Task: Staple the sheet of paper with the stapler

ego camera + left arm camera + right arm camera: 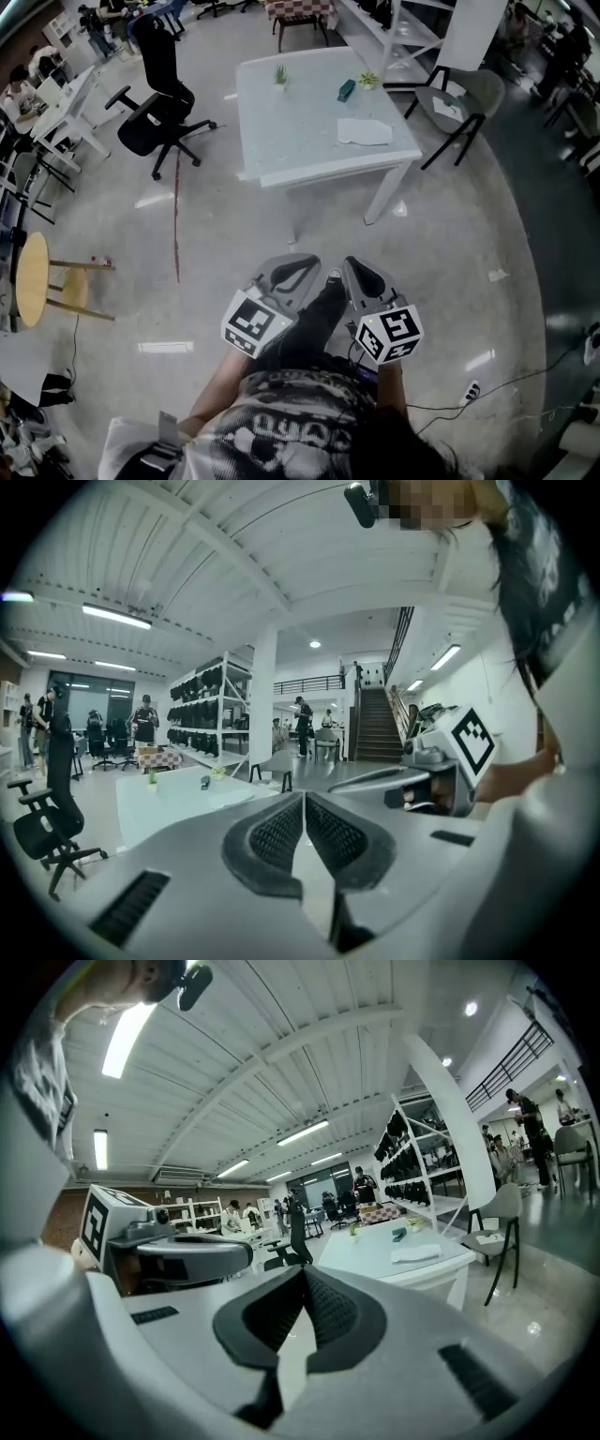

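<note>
A white sheet of paper [364,131] lies near the right edge of a pale table [300,141], several steps ahead of me. A small teal stapler [346,90] sits behind it. In the right gripper view the paper [415,1253] and the stapler [399,1235] show far off. The left gripper view shows the stapler [204,782] as a small dark shape. My left gripper [312,262] and right gripper [348,263] are held side by side close to my body. Each is shut with nothing between its pads. Neither is near the table.
Two small potted plants [280,75] [368,81] stand on the table's far side. A black office chair [155,103] is left of the table and a grey chair [469,98] right of it. A wooden stool [37,277] stands at far left. Cables [487,389] lie on the floor at right.
</note>
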`<state>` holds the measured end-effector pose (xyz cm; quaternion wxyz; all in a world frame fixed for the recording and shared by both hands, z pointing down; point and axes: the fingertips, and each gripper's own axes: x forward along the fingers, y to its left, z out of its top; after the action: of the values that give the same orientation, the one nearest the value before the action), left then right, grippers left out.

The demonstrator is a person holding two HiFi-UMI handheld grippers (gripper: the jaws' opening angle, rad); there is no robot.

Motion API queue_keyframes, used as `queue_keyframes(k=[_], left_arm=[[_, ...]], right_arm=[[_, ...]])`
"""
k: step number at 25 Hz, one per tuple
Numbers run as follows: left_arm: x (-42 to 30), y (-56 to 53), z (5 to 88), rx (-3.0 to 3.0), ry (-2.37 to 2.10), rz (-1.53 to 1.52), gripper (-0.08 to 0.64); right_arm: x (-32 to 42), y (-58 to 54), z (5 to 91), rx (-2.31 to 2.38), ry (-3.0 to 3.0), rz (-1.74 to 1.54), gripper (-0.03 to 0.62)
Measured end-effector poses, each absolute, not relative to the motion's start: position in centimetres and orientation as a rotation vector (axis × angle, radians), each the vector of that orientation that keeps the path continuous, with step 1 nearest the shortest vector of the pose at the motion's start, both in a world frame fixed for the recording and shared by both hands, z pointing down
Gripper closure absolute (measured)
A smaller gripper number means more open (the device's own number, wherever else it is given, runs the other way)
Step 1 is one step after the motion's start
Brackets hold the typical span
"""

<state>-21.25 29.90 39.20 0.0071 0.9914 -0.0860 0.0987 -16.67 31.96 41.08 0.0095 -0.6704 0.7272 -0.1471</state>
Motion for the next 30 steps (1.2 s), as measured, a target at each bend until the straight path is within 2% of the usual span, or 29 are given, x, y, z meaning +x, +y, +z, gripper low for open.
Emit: queue_keyframes(k=[15,21,30], left_arm=[[0.6,16.7,38.4,3.083,-0.116,0.181,0.553],[3.0,11.9,40.9,3.020,-0.170,0.226,0.552],[2.7,7.5,42.1,2.989,-0.271,0.282,0.553]], right_arm=[[3.0,20.2,41.2,-2.263,2.269,-0.502,0.600],[5.9,15.4,43.1,-2.265,2.312,-0.560,0.598],[8.2,12.0,46.5,-2.249,2.359,-0.691,0.598]])
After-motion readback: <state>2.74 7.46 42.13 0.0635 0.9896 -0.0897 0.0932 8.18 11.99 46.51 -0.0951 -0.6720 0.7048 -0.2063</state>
